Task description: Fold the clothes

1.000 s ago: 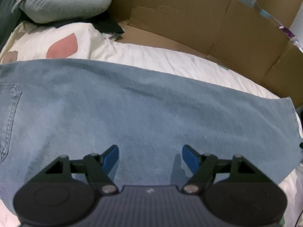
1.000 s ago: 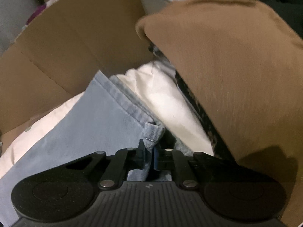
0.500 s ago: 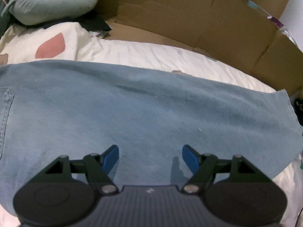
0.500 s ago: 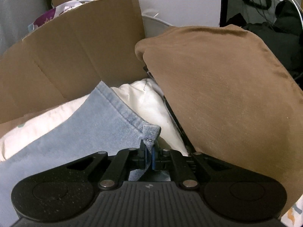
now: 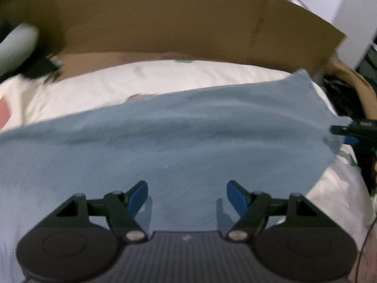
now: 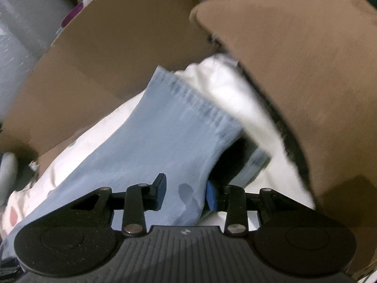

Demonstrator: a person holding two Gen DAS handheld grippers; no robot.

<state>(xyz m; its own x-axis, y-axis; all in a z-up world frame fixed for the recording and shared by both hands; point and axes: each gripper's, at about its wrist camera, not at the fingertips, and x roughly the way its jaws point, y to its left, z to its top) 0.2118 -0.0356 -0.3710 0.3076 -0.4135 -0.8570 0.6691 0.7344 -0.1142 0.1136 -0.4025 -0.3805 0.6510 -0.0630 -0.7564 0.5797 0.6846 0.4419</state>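
The right gripper (image 6: pixel 186 194) has just been opening, its jaws half apart around the jeans (image 6: pixel 153 141) hem. The left gripper (image 5: pixel 187 194) hovers above the jeans, jaws wide and empty. Best to let the hem settle flat before withdrawing.

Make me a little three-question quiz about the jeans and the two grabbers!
1. True or false: the left gripper is gripping the jeans.
2. What is right behind the bed? A) cardboard B) a mirror C) a fish tank
3. Fill in: the jeans' hem lies between the right gripper jaws, which have just been ____.

Key: 1 false, its jaws stand open above the denim; 2 A; 3 opening.
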